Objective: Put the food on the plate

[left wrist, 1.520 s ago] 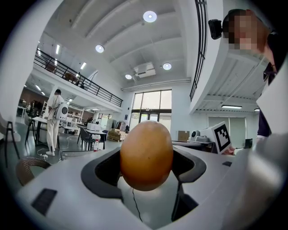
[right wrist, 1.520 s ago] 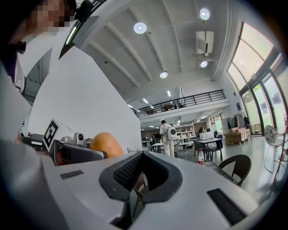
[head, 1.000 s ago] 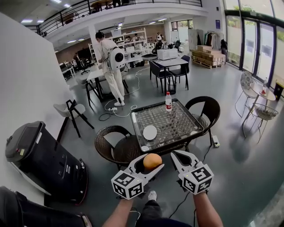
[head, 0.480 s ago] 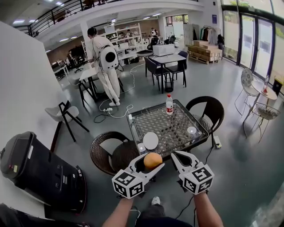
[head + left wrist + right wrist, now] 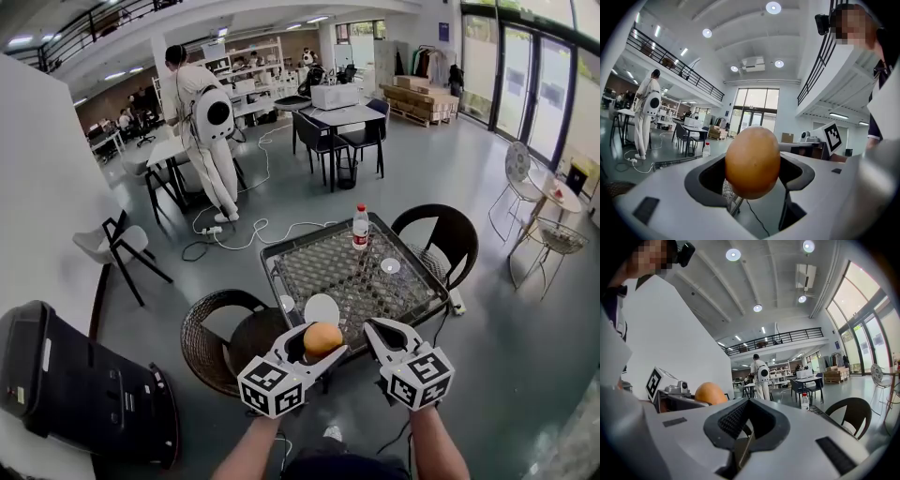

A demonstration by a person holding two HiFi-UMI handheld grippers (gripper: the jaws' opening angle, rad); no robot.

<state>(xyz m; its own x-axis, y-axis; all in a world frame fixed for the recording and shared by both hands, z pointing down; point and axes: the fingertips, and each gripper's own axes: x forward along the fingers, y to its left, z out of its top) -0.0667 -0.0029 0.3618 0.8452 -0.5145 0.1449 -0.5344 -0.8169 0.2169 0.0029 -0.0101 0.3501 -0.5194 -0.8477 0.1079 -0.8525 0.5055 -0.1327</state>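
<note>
**Step in hand: transport.** The left gripper [image 5: 325,343] carries the food [image 5: 322,337], an orange, rounded item. The left gripper view shows its 2 jaws clamped against both sides of it. The right gripper [image 5: 376,328] is held just beside it at 3 o'clock, with its jaws together and nothing between them. Both grippers are in the air and, as far as the head view shows, short of the table [image 5: 277,255].

**Target.** The plate [image 5: 322,307] is white and bare. It lies on the table close to the near edge, at 12 o'clock from the food. A bottle [image 5: 360,225] stands at the far edge, at 1 o'clock from the plate. A chair [image 5: 208,330] stands against the near side of the table, at 9 o'clock from the food.

**Next move (judged).**
1. Advance the left gripper toward 12 o'clock until the food is over the plate.
2. Lower it until the food rests on the plate.
3. Part the jaws.

The food is round and will probably roll, so release it low and at the centre of the plate. The right gripper appears to have no part in this.

**Change from 1.0 s ago.**
- The table and plate now sit lower in the head view, nearer the grippers, and look larger. This suggests the person is approaching.
- The person in white [image 5: 200,131] in the background lies further toward 9 o'clock.
- The clamp on the food and the closed right jaws are unchanged.
</note>
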